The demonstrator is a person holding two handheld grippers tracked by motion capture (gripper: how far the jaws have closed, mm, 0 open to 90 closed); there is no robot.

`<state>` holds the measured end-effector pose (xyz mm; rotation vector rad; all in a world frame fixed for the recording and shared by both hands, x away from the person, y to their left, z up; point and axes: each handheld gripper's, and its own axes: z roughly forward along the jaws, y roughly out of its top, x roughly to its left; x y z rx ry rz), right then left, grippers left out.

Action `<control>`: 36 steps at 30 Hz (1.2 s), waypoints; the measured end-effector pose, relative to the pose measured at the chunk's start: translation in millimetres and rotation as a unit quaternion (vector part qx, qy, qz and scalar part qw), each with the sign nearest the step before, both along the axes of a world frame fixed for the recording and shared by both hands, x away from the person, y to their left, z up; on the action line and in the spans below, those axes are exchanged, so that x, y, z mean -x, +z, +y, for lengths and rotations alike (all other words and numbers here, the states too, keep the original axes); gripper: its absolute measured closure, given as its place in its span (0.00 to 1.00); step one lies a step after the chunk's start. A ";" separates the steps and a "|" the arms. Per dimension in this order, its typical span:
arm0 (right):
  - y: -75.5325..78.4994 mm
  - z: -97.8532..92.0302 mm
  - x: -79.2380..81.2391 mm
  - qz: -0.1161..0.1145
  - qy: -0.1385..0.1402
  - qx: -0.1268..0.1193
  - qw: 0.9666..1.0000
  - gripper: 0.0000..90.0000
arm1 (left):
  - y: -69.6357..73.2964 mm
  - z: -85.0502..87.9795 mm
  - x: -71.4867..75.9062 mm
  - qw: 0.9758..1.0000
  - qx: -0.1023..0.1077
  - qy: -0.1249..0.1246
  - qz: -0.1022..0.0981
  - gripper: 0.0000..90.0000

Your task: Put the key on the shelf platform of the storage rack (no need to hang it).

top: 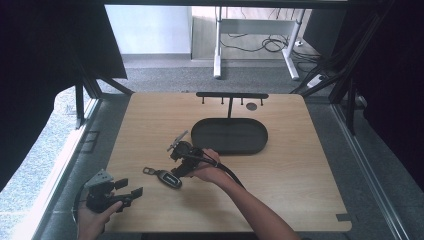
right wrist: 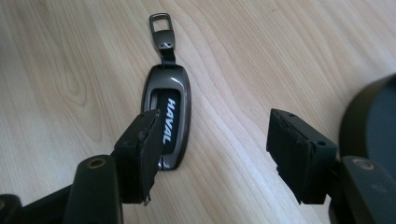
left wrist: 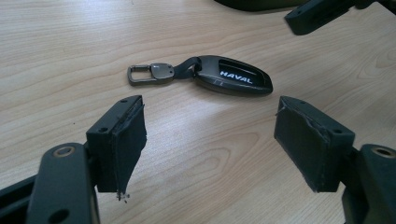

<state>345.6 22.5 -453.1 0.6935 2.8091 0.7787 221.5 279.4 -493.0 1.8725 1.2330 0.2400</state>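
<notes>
Where key fob [right wrist: 166,122] lies flat, white "HAVAL" readable.

Dark HAVAL key fob [left wrist: 233,82] — flat on wooden table, metal clip [left wrist: 150,74] attached.

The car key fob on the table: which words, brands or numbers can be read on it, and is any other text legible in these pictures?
"HAVAL": white capital letters on the black panel of the car key fob, readable in both gripper views.
In the high view the same marking on the fob is too small to read.
No other words, numbers or signs can be read on the metal clip, the black oval tray or the grippers.
</notes>
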 end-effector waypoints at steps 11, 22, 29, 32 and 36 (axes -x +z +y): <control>-18.0 25.4 -3.3 0.016 0.012 0.016 1.000 0.38 | -0.7 2.0 -0.4 1.000 0.000 0.002 0.002 0.28; -41.8 52.2 -1.5 0.027 0.027 0.048 0.998 0.37 | -0.5 2.0 -0.1 1.000 0.000 0.002 0.003 0.28; -53.9 59.3 -2.5 0.032 0.025 0.065 0.997 0.37 | -0.9 3.4 -0.4 1.000 -0.001 0.003 0.003 0.28; -57.3 61.7 -2.7 0.030 0.030 0.072 0.997 0.38 | -1.6 2.5 -0.7 1.000 -0.002 0.003 0.004 0.28; -60.2 65.0 -1.9 0.031 0.031 0.069 0.997 0.40 | -1.5 1.5 -0.6 1.000 -0.003 0.002 0.004 0.28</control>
